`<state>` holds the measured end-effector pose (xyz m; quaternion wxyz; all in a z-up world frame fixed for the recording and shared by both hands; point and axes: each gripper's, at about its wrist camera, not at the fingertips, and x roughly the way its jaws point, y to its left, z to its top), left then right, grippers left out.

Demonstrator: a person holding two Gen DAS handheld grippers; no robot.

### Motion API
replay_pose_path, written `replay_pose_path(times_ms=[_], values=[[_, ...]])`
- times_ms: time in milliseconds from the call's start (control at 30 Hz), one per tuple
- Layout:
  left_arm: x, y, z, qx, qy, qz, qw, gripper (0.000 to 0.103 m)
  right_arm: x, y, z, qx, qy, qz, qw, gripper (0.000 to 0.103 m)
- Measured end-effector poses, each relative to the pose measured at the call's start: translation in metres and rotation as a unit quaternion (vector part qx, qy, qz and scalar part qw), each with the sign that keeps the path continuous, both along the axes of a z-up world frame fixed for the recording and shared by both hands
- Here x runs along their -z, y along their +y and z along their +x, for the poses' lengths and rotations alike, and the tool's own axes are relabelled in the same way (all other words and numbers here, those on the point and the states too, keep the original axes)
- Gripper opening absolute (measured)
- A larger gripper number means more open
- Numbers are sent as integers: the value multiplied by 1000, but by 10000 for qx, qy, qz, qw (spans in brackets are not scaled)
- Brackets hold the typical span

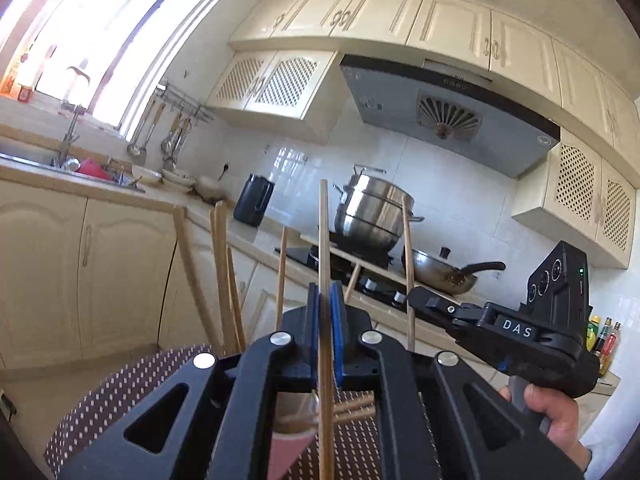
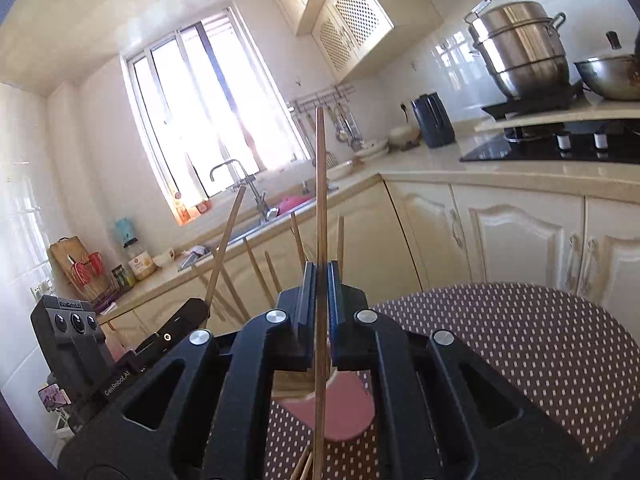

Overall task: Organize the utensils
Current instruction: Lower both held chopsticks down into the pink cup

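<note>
At the left of the left wrist view several loose wooden chopsticks stand fanned out at odd angles, apparently leaning in the pink cup that sits below on the dotted brown cloth over the small round worktop; the cup looks to be the place where the utensils get gathered. In the middle, the left hand-held gripper is clamped shut on a single chopstick, held upright through the blue pads, probably so that it can be stood straight into the cup. To the right, the right hand-held gripper, carried in a person's hand, is likewise closed on another chopstick; its own camera shows that stick pinched vertically above the cup. Both sticks are clear of the cup, so neither is stowed yet.
</note>
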<state>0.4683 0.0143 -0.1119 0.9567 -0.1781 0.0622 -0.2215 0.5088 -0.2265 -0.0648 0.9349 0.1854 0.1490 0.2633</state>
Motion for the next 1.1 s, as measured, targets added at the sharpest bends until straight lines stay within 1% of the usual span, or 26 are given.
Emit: replay_pose_path(times_ms=[67,200,267,300,333,400,500,533,600,667,733,767,867,933,1000,1100], values=[[-3,-1,10,-89,-148,-48,9998,6,-3,3,7,-12,-149,64,9999,6],[-8,-4,28,-48,-399,-138,9991,6,-7,13,16,-91,-528,111,9985,6],[-8,-5,37,-119,-492,-152,9986,6,-6,18,20,-169,-652,123,9977,6],[-7,-7,42,-85,-517,-114,9986,6,-5,19,23,-195,-696,131,9973,6],[-6,-10,45,-153,-557,-25,9983,6,-3,21,25,-195,-733,131,9970,6],[-4,-12,53,-217,-558,80,9982,6,0,22,30,-256,-777,169,9965,6],[1,-13,59,-338,-559,139,9978,6,5,21,36,-316,-797,249,9960,6],[3,-13,60,-341,-546,126,9978,6,6,21,37,-330,-812,260,9958,6],[4,-10,65,-195,-460,40,9987,6,8,21,40,-394,-822,320,9953,6],[7,-7,63,-227,-522,-23,9984,6,9,20,41,-424,-860,383,9947,6],[8,-6,61,-394,-631,36,9972,6,9,19,40,-441,-899,433,9940,6],[8,-6,61,-333,-641,40,9974,6,9,19,40,-470,-927,452,9936,6],[10,-4,58,-379,-737,62,9965,6,7,22,38,-521,-1019,408,9926,6],[11,-2,59,-236,-753,-12,9969,6,7,22,37,-556,-1029,406,9923,6],[11,0,54,-590,-853,12,9946,6,7,22,38,-589,-1035,411,9920,6],[9,-1,50,-766,-968,146,9922,6,9,22,38,-597,-1021,408,9921,6]])
